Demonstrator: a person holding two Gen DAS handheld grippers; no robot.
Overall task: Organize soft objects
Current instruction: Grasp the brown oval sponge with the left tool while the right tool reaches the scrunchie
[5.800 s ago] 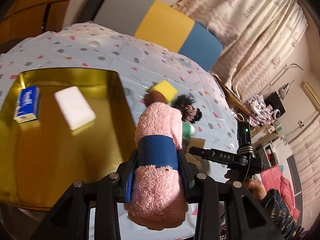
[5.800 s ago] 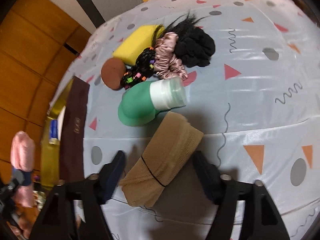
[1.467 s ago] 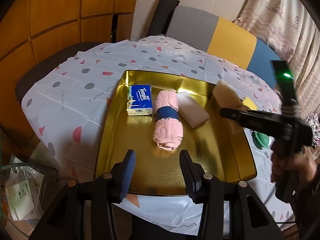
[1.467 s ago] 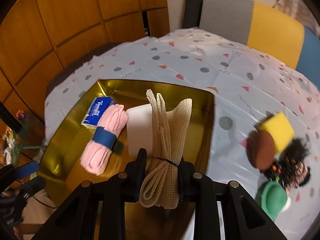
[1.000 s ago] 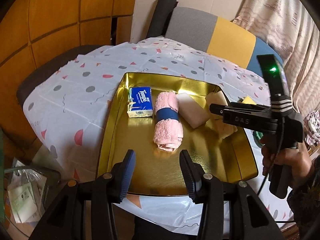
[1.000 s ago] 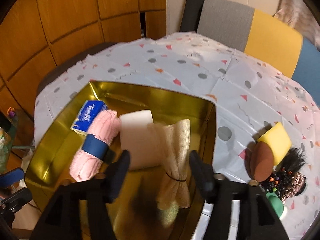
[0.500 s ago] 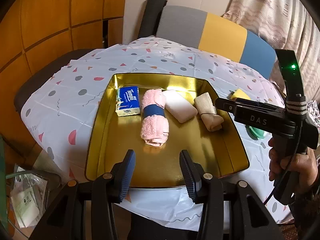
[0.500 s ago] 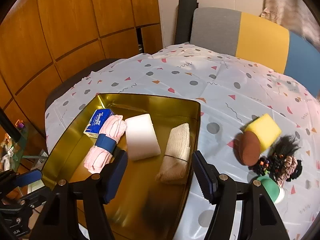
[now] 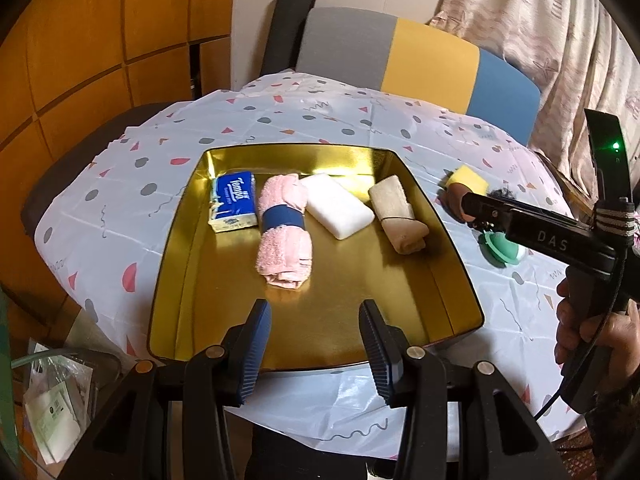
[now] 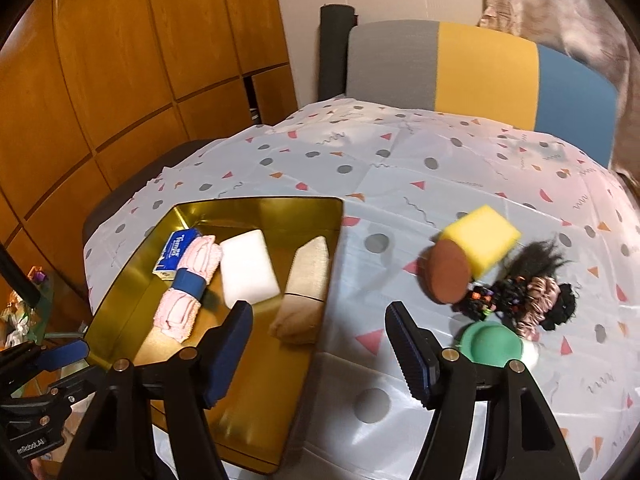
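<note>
the soft things are split between a gold tray [image 9: 448, 248] and the patterned tablecloth [image 10: 400, 168] to its right. in the tray, four items lie in a row across the far half: a blue tissue pack [image 9: 234, 202] at the left, then a rolled pink towel [image 9: 284, 236] with a dark blue band round its middle, touching the pack's edge, then a white sponge [image 9: 340, 210], then a beige rolled cloth [image 9: 398, 214] tied with a thin dark string, close to the tray's right wall. the near half of the tray floor is bare gold. out on the tablecloth, well apart from the tray, a loose cluster sits together: a yellow sponge [image 10: 482, 238] with a brown round puff [image 10: 448, 276] leaning against its near-left corner, a black hair piece [image 10: 540, 260] beyond, a beaded black scrunchie [image 10: 490, 294] and a pink satin scrunchie [image 10: 538, 300] touching each other, and a green silicone bottle [image 10: 490, 344] lying on its side nearest the camera. the left gripper [image 9: 316, 344] hangs over the tray's near edge, its blue-padded fingers spread wide with nothing between them. the right gripper [image 10: 320, 350] hangs over the tray's right wall and the cloth beside it, fingers likewise wide apart and holding nothing; in the left view it is seen side-on, gripped by a hand [image 9: 592, 332] at the right. behind the table stands a chair back [image 9: 424, 58] in grey, yellow and blue, with wooden panels [image 10: 120, 60] to the left.
</note>
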